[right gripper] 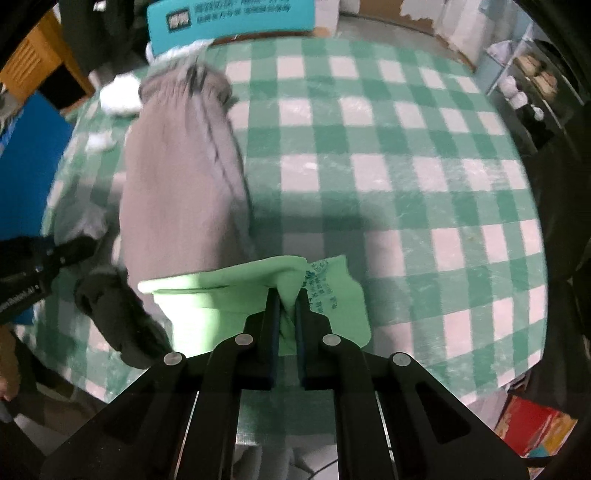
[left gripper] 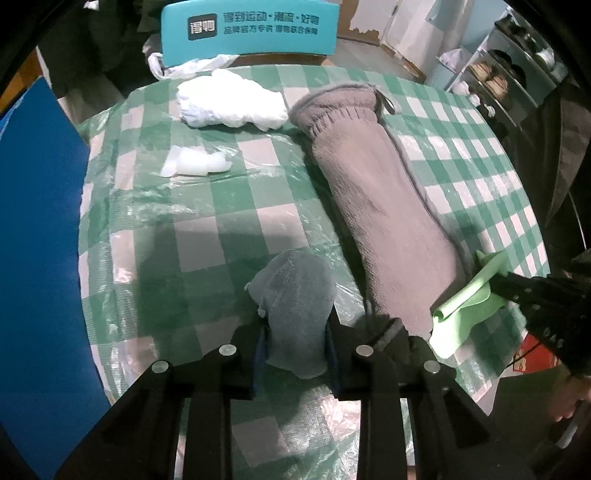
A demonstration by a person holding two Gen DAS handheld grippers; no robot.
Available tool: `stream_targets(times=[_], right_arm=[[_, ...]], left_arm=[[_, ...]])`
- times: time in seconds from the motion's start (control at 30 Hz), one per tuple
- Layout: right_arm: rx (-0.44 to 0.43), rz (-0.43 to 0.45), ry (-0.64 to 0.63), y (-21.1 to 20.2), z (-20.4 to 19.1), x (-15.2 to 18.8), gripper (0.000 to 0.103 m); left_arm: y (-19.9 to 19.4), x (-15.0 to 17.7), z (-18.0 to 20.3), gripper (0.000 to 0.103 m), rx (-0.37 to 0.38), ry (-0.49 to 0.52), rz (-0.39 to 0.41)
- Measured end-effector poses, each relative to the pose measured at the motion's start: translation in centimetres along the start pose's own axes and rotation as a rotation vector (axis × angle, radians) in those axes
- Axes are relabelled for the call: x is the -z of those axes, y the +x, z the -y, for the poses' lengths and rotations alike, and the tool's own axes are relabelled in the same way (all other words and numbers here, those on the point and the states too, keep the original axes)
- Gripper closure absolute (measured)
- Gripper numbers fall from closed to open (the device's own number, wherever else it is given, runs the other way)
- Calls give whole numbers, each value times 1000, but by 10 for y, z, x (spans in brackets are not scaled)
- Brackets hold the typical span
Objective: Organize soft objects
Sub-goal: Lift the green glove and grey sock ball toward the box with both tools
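My left gripper [left gripper: 295, 314] is shut on a grey-blue cloth [left gripper: 295, 306] that stands up between its fingers, low over the checked table [left gripper: 207, 236]. My right gripper [right gripper: 288, 295] is shut on a light green cloth [right gripper: 221, 302]; the cloth also shows in the left wrist view [left gripper: 465, 302], at the right. A long folded grey fleece garment [left gripper: 380, 199] lies across the table between the two grippers; it also shows in the right wrist view [right gripper: 181, 184]. A dark grey sock-like piece [right gripper: 118, 321] lies at its near end.
A crumpled white cloth [left gripper: 229, 103] and a small white wad [left gripper: 195, 164] lie at the far left of the table. A teal chair back [left gripper: 251, 26] stands behind the table. A blue board [left gripper: 40, 229] stands at the left. A shelf rack [left gripper: 517, 74] stands far right.
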State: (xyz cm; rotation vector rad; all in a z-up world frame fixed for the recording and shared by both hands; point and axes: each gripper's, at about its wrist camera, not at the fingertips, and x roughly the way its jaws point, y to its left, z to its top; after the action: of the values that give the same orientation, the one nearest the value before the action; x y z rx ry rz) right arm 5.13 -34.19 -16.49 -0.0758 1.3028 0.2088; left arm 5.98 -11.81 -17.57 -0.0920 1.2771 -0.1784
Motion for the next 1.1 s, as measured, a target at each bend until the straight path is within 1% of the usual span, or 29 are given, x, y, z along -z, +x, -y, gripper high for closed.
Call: stream_targets(times=[0.2,0.33,0.73,0.9,1.1], right_arm=[[-24,81,42,-21,5,-10,97],[-40,115,50,-34,6,-12,97],[-69,217,40,-68,-2,-23,97],[-83,257,23,-80,-11,-28,97],[-102,290,13,-93,-19,-34,97]], left_arm=[[-19,-2,-2,77,13,-9,50],[-32,-5,-4,78,27,-23,79],[-74,-7,-2,78,36,-20,174],[-88,-7,-1,78,41,-15,202],[-103,-5,0,78,28,-6,232]])
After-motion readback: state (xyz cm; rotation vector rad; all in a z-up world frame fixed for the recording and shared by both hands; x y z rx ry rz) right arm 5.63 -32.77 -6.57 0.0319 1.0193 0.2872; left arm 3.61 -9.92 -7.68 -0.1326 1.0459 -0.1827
